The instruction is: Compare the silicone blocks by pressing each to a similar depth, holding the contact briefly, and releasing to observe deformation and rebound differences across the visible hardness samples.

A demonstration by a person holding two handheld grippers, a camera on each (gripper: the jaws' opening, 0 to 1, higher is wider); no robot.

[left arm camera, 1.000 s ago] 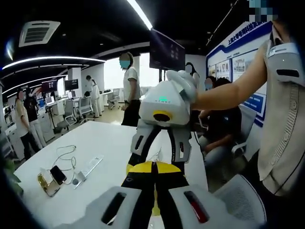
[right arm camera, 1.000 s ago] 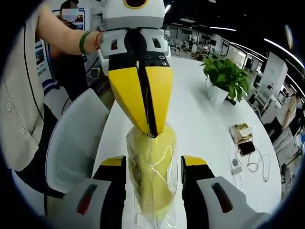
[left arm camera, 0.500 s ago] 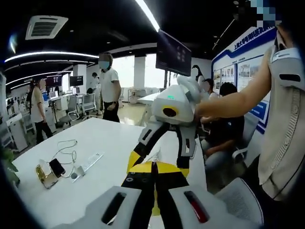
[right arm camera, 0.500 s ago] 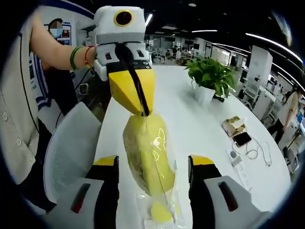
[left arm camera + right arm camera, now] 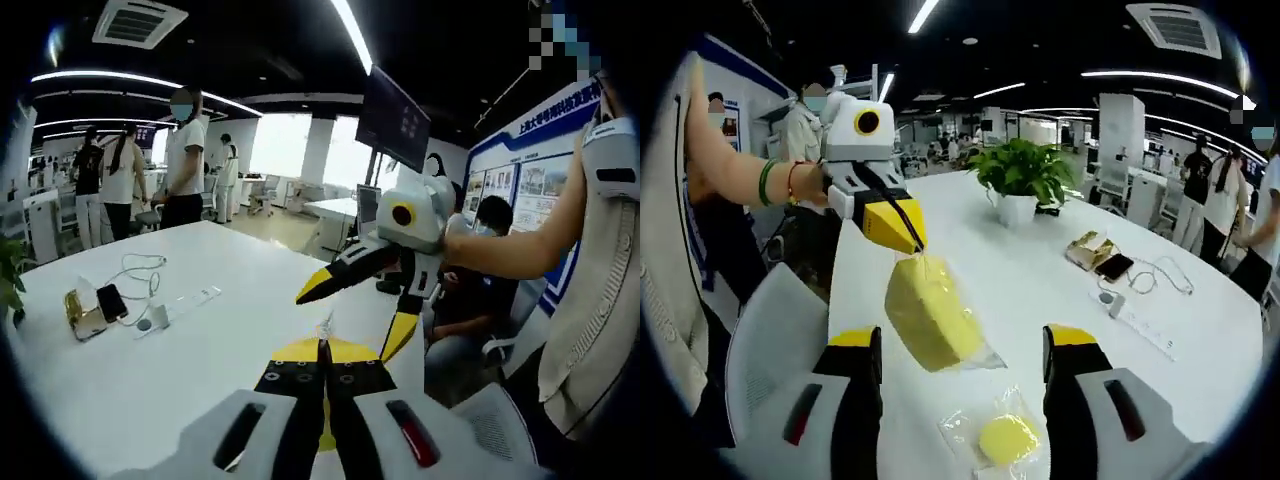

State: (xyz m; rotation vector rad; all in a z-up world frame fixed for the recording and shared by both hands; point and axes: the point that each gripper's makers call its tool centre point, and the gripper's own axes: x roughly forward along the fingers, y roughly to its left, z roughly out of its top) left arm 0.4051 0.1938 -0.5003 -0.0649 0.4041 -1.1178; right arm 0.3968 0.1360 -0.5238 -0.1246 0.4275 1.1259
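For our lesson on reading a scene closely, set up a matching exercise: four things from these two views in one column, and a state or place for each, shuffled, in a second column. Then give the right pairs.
Column one:
1. left claw
2. right claw
3. large bagged yellow silicone block
4. small bagged yellow silicone block

Column two:
A. lying on the white table
B. jaws spread wide, holding nothing
C. hanging in the air by the top of its clear bag
D. jaws shut on the bag

Pairs: 1-D, 2-B, 3-C, 4-A

Bright open office, white table (image 5: 120, 380)
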